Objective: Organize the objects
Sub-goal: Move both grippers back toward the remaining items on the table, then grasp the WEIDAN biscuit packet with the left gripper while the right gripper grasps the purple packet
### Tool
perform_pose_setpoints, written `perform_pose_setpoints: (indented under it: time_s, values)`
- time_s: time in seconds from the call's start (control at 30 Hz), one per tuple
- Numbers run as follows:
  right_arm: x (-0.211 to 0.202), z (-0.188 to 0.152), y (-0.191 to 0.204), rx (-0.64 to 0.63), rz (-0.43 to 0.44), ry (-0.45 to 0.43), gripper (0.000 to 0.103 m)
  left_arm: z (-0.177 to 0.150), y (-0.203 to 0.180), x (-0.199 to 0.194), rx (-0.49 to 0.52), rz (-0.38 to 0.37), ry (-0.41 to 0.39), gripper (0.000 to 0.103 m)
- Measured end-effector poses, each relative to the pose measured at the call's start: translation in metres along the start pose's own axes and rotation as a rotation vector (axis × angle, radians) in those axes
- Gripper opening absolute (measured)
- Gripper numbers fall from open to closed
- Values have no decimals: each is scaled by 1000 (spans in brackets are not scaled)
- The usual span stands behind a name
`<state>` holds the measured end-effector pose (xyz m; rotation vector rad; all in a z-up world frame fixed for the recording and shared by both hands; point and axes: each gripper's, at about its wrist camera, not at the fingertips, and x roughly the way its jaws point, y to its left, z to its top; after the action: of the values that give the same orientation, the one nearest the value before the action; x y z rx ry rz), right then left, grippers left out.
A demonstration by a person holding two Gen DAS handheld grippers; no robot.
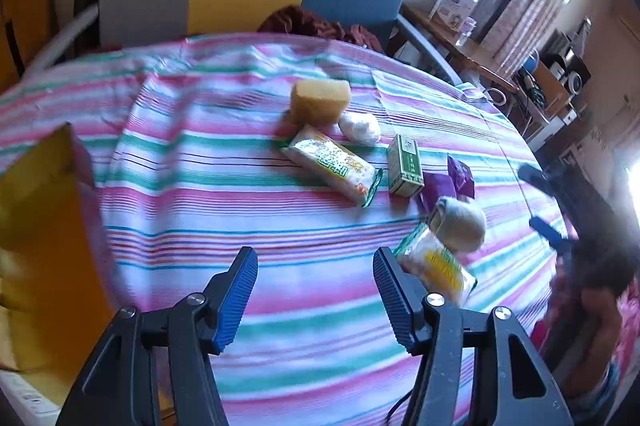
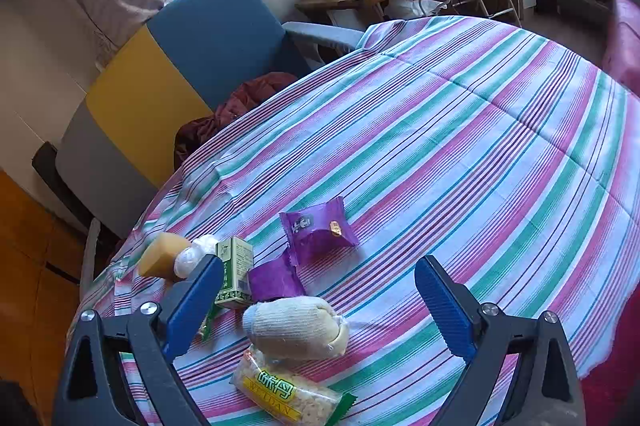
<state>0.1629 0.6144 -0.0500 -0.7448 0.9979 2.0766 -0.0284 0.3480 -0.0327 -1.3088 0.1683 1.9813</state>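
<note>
- Left wrist view: left gripper [image 1: 316,286] fingers released, nothing between them, above the striped desk [image 1: 280,226]; a crinkly snack pack [image 1: 332,164] lies mid-desk, light, slippery—probably best pinched across its width.
- Right wrist view: right gripper [image 2: 320,306] fingers spread wide, empty; rolled sock [image 2: 296,326] between them on the cloth, soft, squashy—grip its middle.

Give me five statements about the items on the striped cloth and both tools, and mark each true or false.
1. Both tools, left and right, are empty. True.
2. The rolled sock rests against a snack bar. True.
3. The green box lies flat on its side. False: it stands upright.
4. The yellow sponge sits alone, apart from everything. False: a white wrapped ball lies right beside it.
5. Two purple packets lie on the striped cloth. True.
</note>
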Motion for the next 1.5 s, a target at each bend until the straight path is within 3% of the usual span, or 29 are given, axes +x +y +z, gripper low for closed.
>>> perform_pose_setpoints:
  time_s: [0.4, 0.7, 0.77, 0.9, 0.97, 1.07, 1.27, 1.5]
  values:
    - [8, -3, 5, -15, 65, 59, 98, 53, -10, 91, -184, -9, 106, 61]
    - [12, -4, 7, -17, 108, 89, 99, 86, -11, 137, -276, 90, 116, 62]
    - [14, -4, 6, -15, 109, 93, 99, 88, -18, 142, -242, 121, 106, 63]
    - [16, -4, 5, -14, 113, 103, 99, 80, -33, 145, -76, 171, 81, 64]
    - [15, -4, 5, -16, 110, 98, 99, 73, -35, 142, -4, 171, 67, 57]
    - [13, -1, -1, 7, 99, 77, 99, 65, -29, 133, 10, 159, 72, 43]
    - [15, 6, -26, 123, 60, 68, 97, 33, -22, 109, 71, 135, 75, 41]
    - [21, 5, -31, 145, 35, 89, 87, -23, -23, 75, 158, 110, 51, 41]
